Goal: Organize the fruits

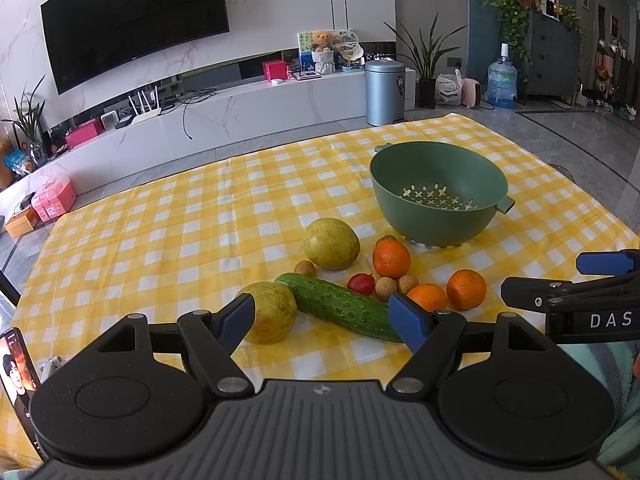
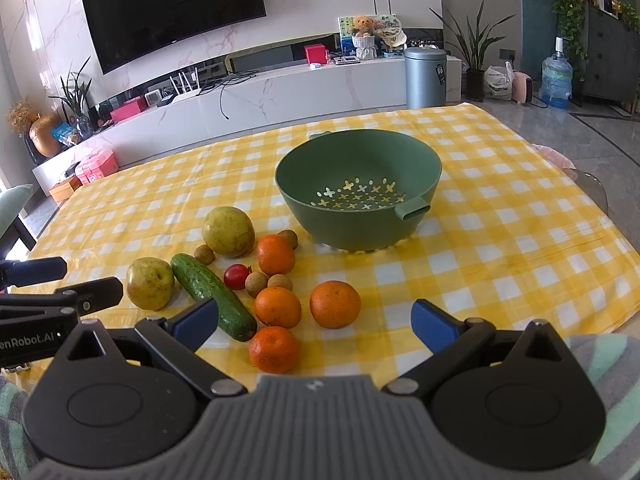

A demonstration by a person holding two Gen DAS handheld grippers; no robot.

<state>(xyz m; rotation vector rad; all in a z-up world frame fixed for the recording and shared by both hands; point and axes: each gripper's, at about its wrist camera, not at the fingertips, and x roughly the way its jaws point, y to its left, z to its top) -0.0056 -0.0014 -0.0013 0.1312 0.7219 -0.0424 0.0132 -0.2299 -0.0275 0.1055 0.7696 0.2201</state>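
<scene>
We hold both tools low at the near edge of the yellow checked tablecloth (image 2: 520, 200), and the green colander bowl (image 2: 360, 160) serves as our landmark: it sits empty on the cloth, its cross-shaped holes showing the yellow beneath. All the produce lies in a loose cluster on the near-left side of the bowl. Closest to the bowl are one orange (image 2: 275, 254) and a small brown longan (image 2: 289, 238) just behind it; a large yellow-green pear (image 2: 228, 232) lies further left of the bowl. Nearer to us come a red cherry tomato (image 2: 237, 277), two more longans (image 2: 267, 283) touching each other, and a cucumber (image 2: 212, 296) lying at a slant — its far end beside a second pear (image 2: 150, 283). Three further oranges (image 2: 335, 304) sit nearest us, well short of the bowl. Our left gripper (image 1: 324, 316) stands with its blue pads spread wide, framing the second pear and the cucumber without touching either so far as we can tell. Our right gripper (image 2: 314, 320) is likewise spread apart and holds nothing — the nearest orange (image 2: 274, 349) lies between its fingers, below them on the cloth.
</scene>
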